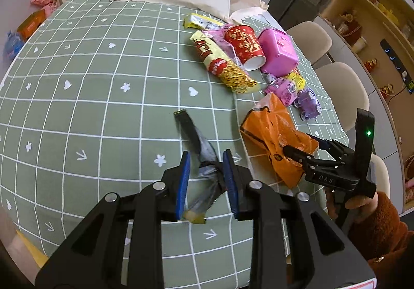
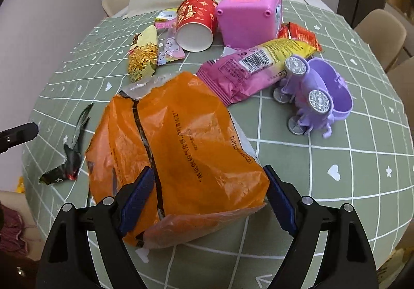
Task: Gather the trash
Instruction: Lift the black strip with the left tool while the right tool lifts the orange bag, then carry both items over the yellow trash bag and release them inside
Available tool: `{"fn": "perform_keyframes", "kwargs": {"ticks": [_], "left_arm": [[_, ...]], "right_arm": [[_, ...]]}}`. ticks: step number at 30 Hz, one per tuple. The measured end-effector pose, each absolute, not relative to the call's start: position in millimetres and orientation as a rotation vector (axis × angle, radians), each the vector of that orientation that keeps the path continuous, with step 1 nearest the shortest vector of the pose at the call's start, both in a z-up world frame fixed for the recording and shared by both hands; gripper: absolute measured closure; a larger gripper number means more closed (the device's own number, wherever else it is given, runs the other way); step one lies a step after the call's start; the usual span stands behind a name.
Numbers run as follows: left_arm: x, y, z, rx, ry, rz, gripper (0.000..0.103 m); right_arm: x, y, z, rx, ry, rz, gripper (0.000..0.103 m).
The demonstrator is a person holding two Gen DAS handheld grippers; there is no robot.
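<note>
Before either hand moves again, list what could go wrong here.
1. The left tongs stand partly open around the twisted black foil wrapper; it may slip out.
2. The right tongs straddle the puffy crumpled orange plastic bag fully open; closing may catch only a loose fold.

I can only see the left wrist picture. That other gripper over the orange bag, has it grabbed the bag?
Observer: Not yet. In the right wrist view the right gripper stands open, one finger on each side of the orange bag.
Operator: Is anything hiding by the pink box?
Observer: Yes, red sachets lie beside the pink box.
Operator: And that purple thing?
Observer: It is a purple toy carriage tipped on its side, showing a hollow shell.
</note>
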State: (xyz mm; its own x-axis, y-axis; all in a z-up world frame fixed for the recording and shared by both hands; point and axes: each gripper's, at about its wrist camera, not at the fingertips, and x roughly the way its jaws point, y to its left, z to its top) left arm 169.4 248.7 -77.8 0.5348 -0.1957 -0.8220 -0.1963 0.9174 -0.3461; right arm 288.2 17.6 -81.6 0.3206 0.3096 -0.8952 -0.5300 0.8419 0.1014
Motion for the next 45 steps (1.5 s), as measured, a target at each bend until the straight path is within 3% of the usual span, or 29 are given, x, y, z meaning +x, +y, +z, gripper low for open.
{"fn": "perform_keyframes", "kwargs": {"ticks": [3, 4, 5, 7, 13, 20, 24, 25, 26, 33, 45], "left_arm": [[164.0, 250.5, -80.7, -0.424, 1.008, -0.012, 0.067], [162.5, 249.6, -81.5, -0.415, 1.009, -0.014, 0.066], [161.5, 247.4, -82.4, -0.404, 1.012, -0.015, 0.063], [160.3, 241.8, -85.5, -0.386, 1.021, -0.022, 0.062], [176.5, 220.6, -100.9, -0.298, 1.076, 0.030, 0.061], [194.9, 207.5, -122.5, -0.272, 1.151, 0.090, 0.061], [198.2, 200.9, -123.9, -0.290, 1.157, 0.087, 0.078], [198.8, 198.2, -119.7, -0.287, 1.141, 0.075, 0.081], [198.9, 195.4, -115.4, -0.292, 1.128, 0.055, 0.092], [200.5, 154.5, -58.1, -0.296, 0.970, -0.076, 0.092], [195.3, -9.1, 13.0, -0.205, 0.830, -0.445, 0.092]], "right_arm": [[285.8, 25.2, -83.2, -0.310, 1.107, 0.563, 0.024], [285.0, 22.5, -81.6, -0.303, 1.110, 0.567, 0.029], [285.6, 20.0, -78.2, -0.286, 1.114, 0.570, 0.049], [285.3, 10.3, -63.8, -0.245, 1.102, 0.564, 0.064], [276.9, -13.4, -6.3, -0.157, 0.972, 0.555, 0.067], [262.3, -42.2, 19.6, -0.151, 0.925, 0.492, 0.067], [252.4, -61.1, 26.7, -0.144, 0.908, 0.451, 0.067], [248.5, -68.6, 29.7, -0.139, 0.902, 0.440, 0.067], [245.6, -76.8, 33.9, -0.129, 0.893, 0.425, 0.067], [219.8, -128.1, 61.8, -0.093, 0.822, 0.331, 0.067], [150.7, -253.2, 94.2, -0.073, 0.738, 0.102, 0.067]]}}
